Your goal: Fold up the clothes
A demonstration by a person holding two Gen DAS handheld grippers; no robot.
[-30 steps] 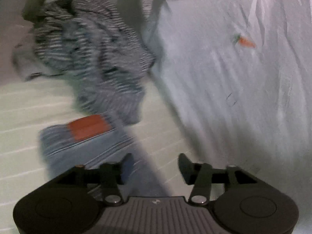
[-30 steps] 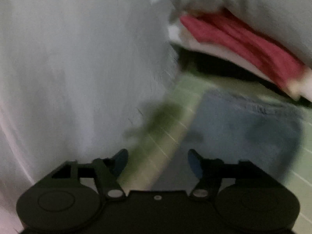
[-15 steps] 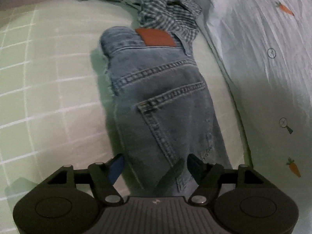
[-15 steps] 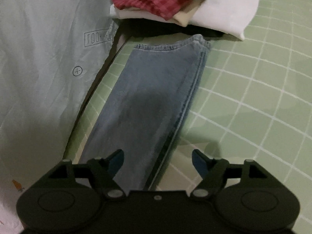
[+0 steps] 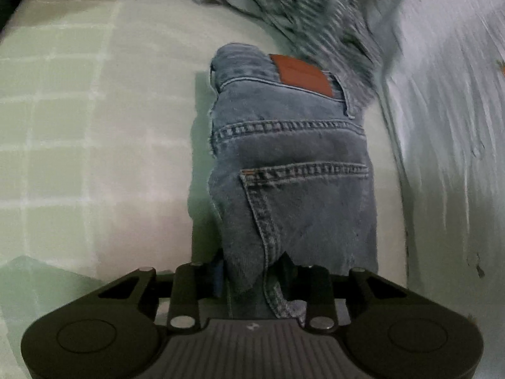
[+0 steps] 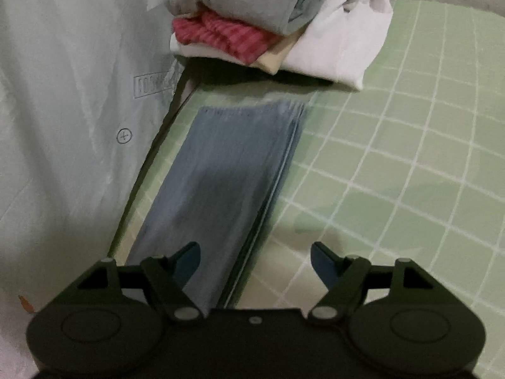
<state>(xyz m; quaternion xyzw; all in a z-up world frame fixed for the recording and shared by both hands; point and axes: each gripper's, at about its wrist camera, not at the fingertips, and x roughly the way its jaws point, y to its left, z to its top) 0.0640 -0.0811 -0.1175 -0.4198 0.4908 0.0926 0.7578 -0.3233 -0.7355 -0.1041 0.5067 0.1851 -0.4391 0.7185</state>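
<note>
In the left wrist view, the left gripper (image 5: 252,274) has its two fingers closed in on a bunched fold of the jeans (image 5: 293,170), the denim pinched between them and rising up out of the grip. The jeans run away from the camera along the green checked sheet (image 5: 63,126), back pocket and seat facing up, with the brown leather patch (image 5: 303,74) at the waistband on the far end. Just beyond the waistband lies a striped grey garment (image 5: 315,9) — blurred, its edge touching or overlapping the waistband corner. To the right of the jeans a pale printed quilt (image 5: 448,126) rises beside them.

In the right wrist view, the right gripper (image 6: 255,259) hangs with its fingers spread wide, nothing between them. Its left finger sits over the leg of the jeans (image 6: 227,183), the right finger over the bare sheet (image 6: 394,173). The leg lies flat and straight — its hem ends just short of a stack of folded clothes (image 6: 284,31) in white, red, cream and grey. The quilt (image 6: 63,110) borders the leg on the left.
</note>
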